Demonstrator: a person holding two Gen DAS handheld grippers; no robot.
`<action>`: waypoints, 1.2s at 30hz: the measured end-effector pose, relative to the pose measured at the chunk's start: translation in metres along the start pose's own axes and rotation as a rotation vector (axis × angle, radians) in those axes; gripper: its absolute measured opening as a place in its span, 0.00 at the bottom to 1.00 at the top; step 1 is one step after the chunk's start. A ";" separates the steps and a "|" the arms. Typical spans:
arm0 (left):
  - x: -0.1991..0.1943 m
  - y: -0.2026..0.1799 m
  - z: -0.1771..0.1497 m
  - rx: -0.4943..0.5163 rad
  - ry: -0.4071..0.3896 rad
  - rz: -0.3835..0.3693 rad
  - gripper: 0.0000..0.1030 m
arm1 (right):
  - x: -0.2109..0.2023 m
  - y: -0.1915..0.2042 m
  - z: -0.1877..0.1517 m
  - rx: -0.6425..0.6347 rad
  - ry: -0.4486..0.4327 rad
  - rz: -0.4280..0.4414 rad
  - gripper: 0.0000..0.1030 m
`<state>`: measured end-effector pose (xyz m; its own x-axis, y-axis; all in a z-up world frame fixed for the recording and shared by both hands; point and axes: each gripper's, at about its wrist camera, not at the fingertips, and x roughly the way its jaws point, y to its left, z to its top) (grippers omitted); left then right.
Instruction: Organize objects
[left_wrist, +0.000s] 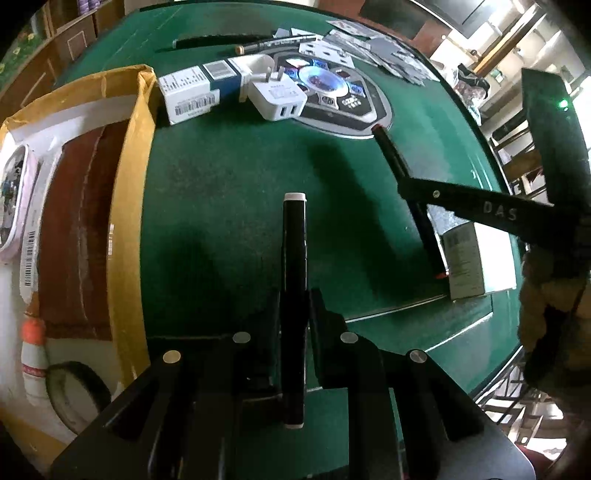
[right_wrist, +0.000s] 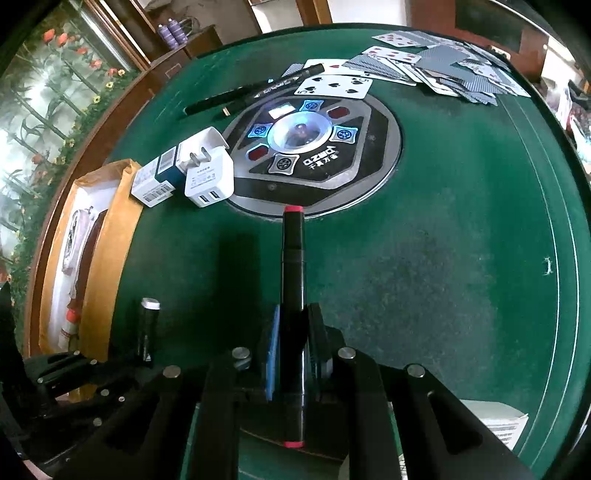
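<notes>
My left gripper (left_wrist: 294, 295) is shut on a black marker with white ends (left_wrist: 294, 258), held upright above the green table (left_wrist: 229, 192). My right gripper (right_wrist: 293, 314) is shut on a black marker with red ends (right_wrist: 293, 266). In the left wrist view the right gripper's red-ended marker (left_wrist: 406, 184) shows at the right. In the right wrist view the white-ended marker (right_wrist: 147, 328) shows at the lower left. An open yellow cardboard box (left_wrist: 136, 192) sits at the left, next to my left gripper.
A white USB charger (left_wrist: 277, 98) and a white-blue carton (left_wrist: 195, 92) lie beyond the box. Two black pens (right_wrist: 258, 90) and scattered playing cards (right_wrist: 424, 66) lie at the far side, around the table's round centre panel (right_wrist: 306, 147). A small white box (left_wrist: 476, 262) sits near the table's right edge.
</notes>
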<state>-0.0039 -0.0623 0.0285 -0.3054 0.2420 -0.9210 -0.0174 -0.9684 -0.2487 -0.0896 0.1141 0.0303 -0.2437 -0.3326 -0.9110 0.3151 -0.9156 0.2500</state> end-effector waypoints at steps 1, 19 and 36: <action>-0.004 0.002 0.000 -0.006 -0.007 -0.006 0.14 | 0.000 0.001 0.000 -0.001 -0.001 0.001 0.13; -0.063 0.049 -0.016 -0.099 -0.107 -0.030 0.14 | -0.002 0.067 0.001 -0.051 -0.008 0.088 0.12; -0.112 0.101 -0.034 -0.220 -0.196 -0.088 0.14 | 0.011 0.126 -0.005 -0.110 0.010 0.152 0.12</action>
<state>0.0607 -0.1847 0.0966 -0.4902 0.2871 -0.8230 0.1480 -0.9031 -0.4032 -0.0484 -0.0034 0.0505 -0.1768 -0.4625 -0.8688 0.4462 -0.8244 0.3481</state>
